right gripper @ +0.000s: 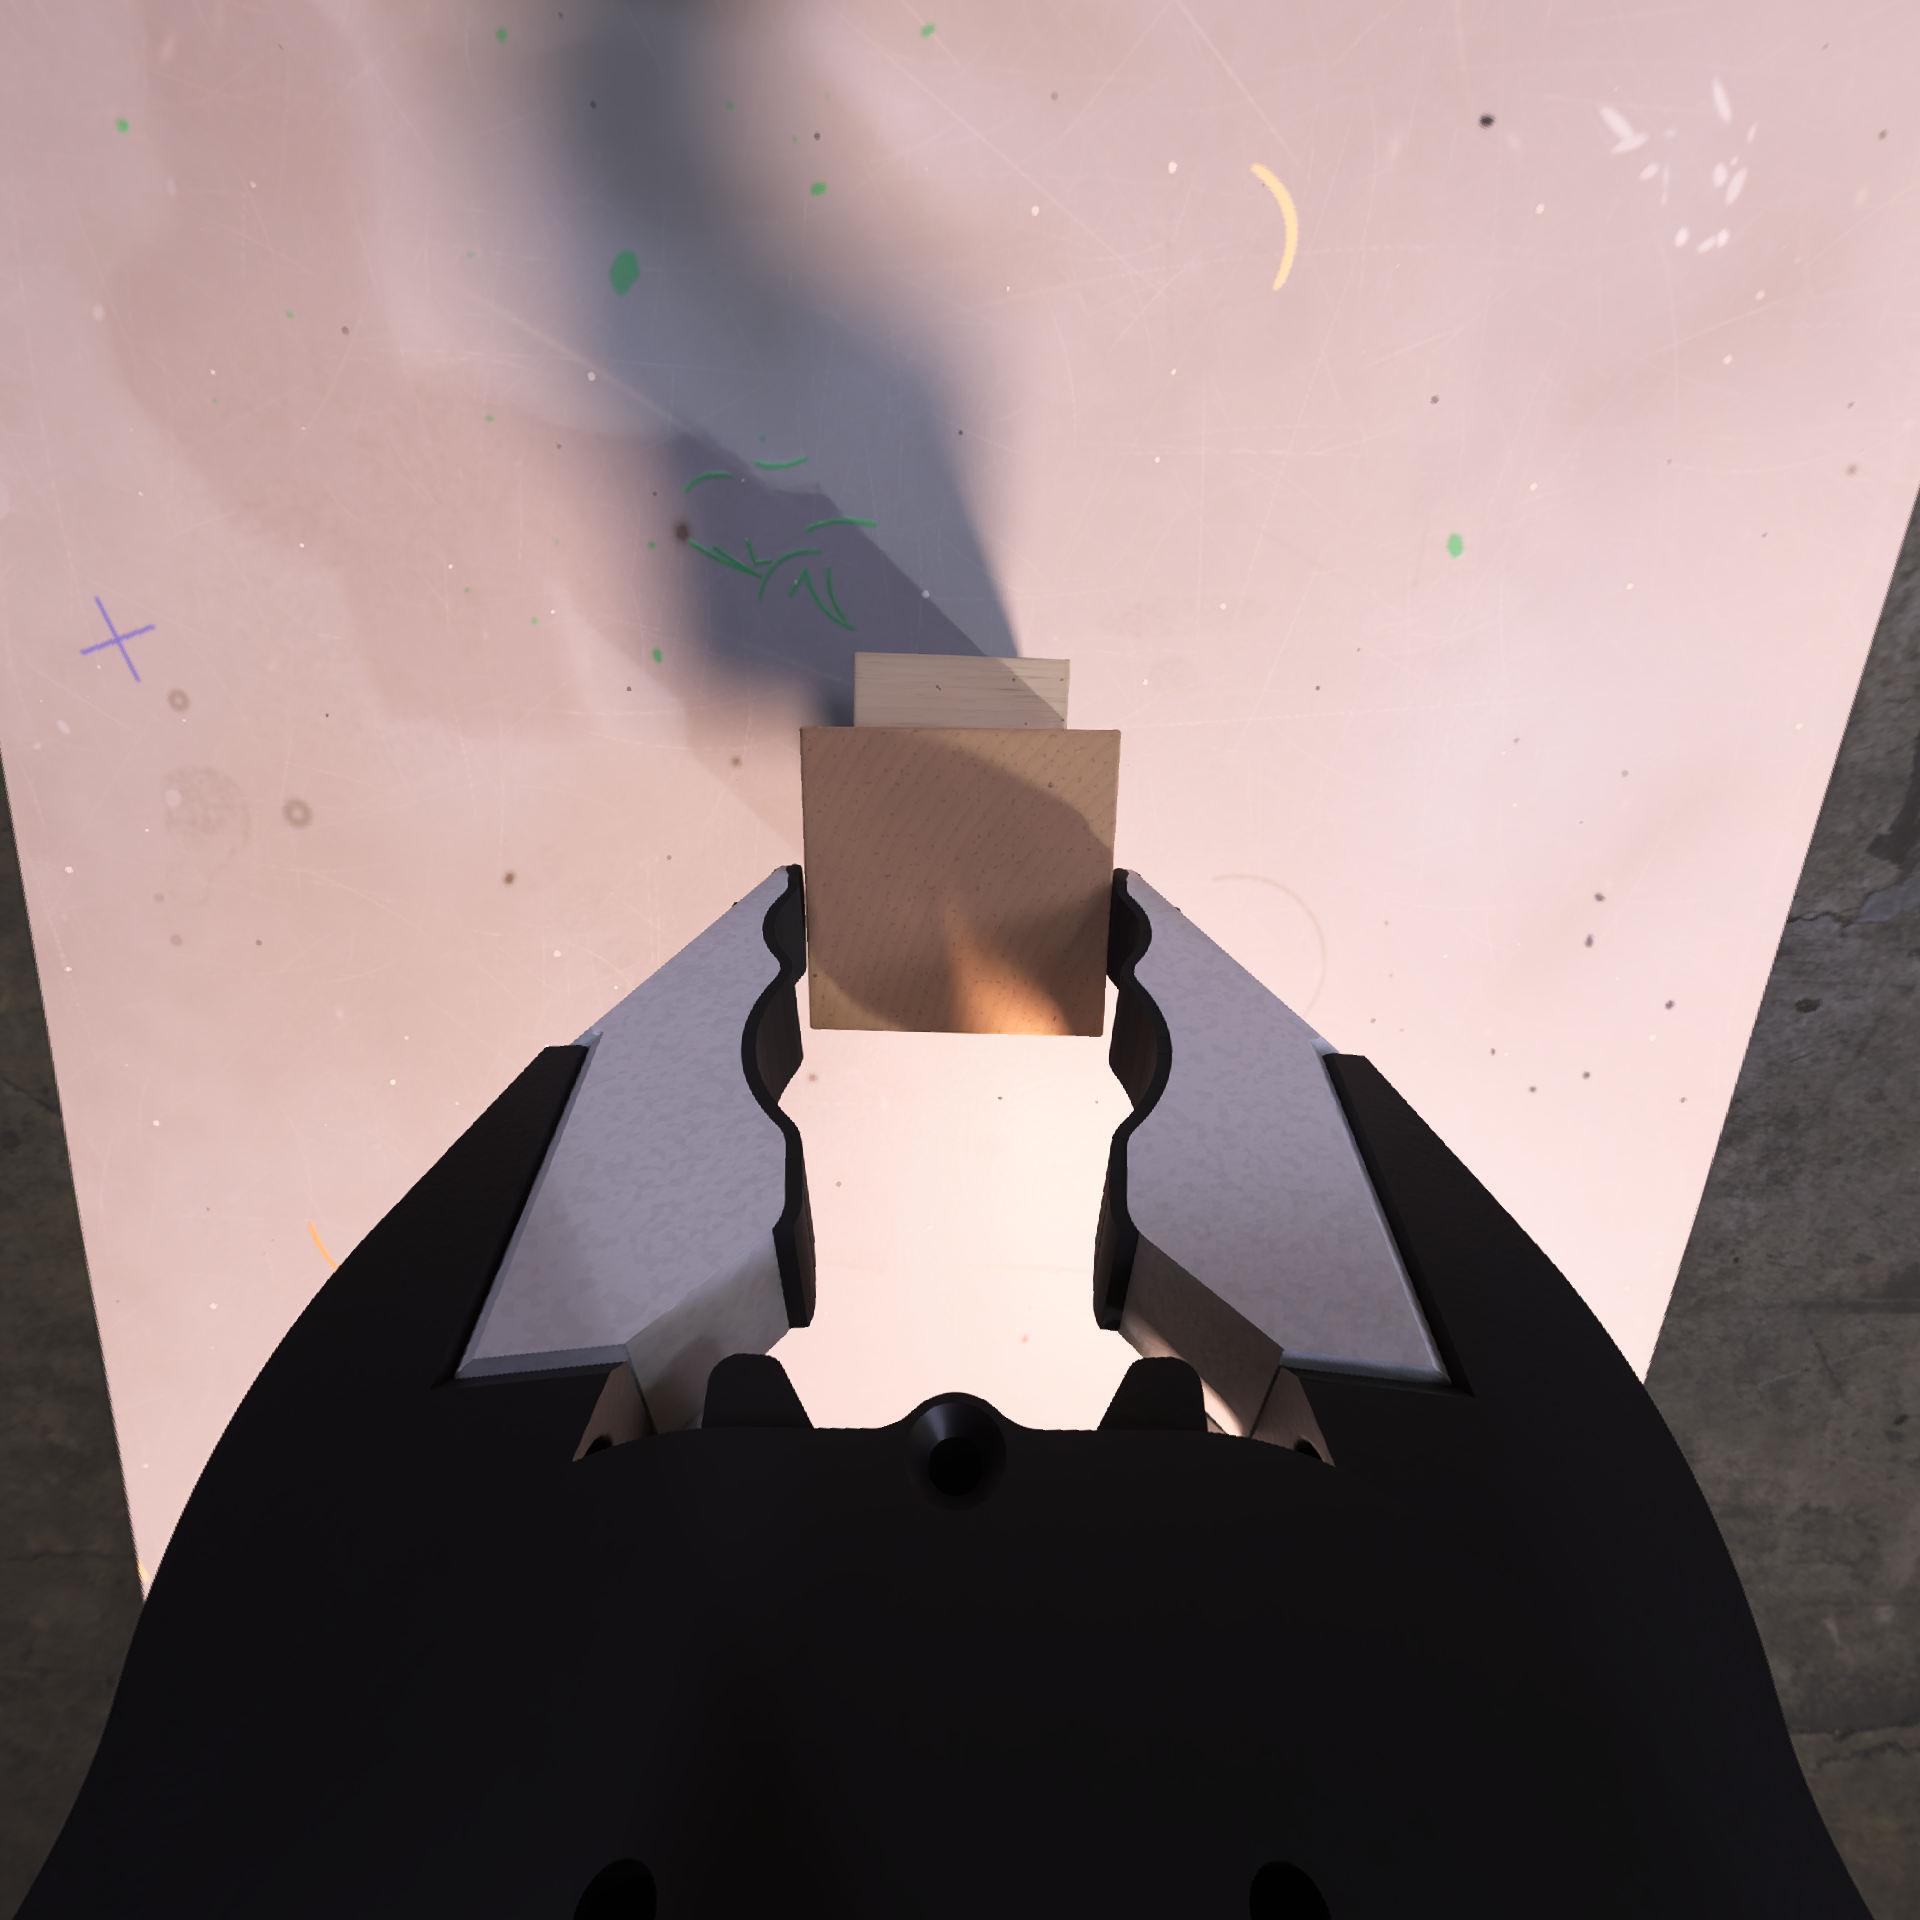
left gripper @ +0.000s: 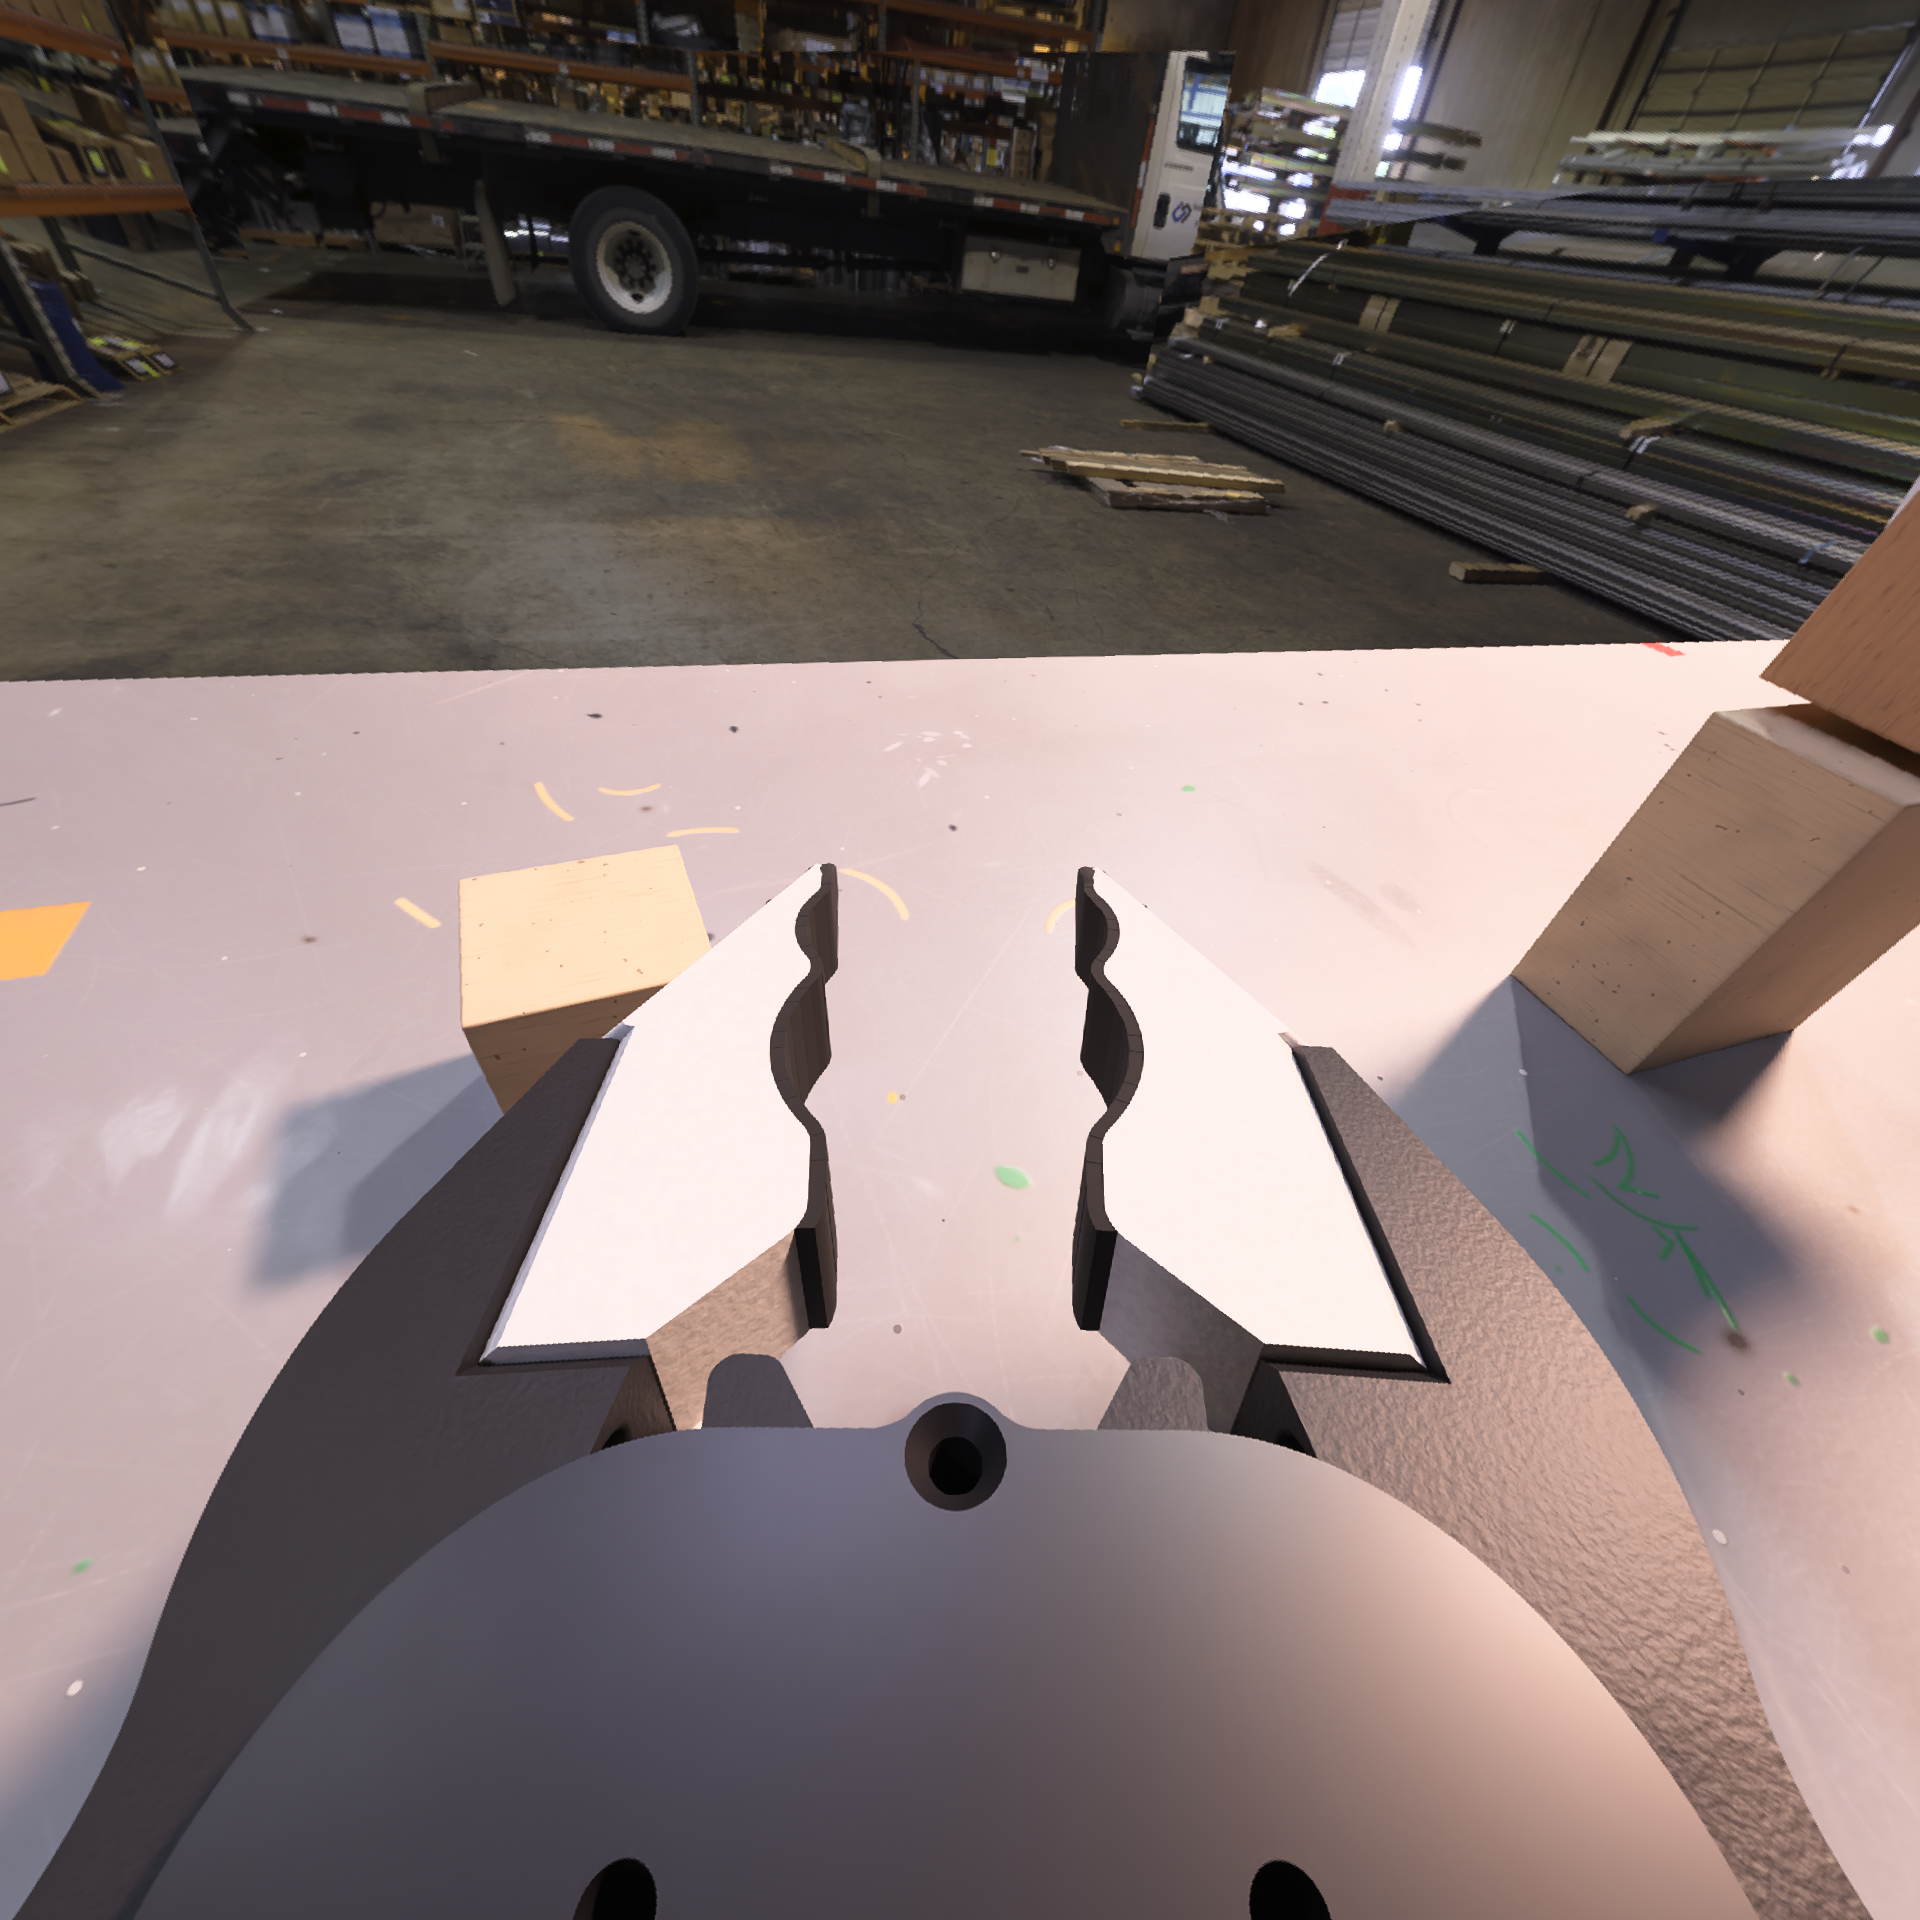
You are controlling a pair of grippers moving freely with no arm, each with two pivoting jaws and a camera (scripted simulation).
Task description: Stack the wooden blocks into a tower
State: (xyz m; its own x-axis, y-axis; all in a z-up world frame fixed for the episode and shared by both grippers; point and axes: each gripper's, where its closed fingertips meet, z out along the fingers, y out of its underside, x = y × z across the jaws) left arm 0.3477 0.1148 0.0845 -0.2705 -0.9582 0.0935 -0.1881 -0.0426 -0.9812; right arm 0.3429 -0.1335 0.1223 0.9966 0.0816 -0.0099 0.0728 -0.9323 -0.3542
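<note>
Seemingly gripped, smooth square wooden block [right gripper: 958, 883], paler block [right gripper: 961, 689] beneath

Matt pale wood blocks [left gripper: 577, 940] w/ fine grain; table [left gripper: 1039, 790] smooth, scuffed, paint-flecked; gripper fingers [right gripper: 644, 1122] rough-textured.

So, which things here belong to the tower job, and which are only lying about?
For the job:
- wooden block held by the right gripper
- paler block below it
- loose block beside the open left gripper
- table

Only lying about:
- flatbed truck
- pallet boards
- stacked lumber
</note>
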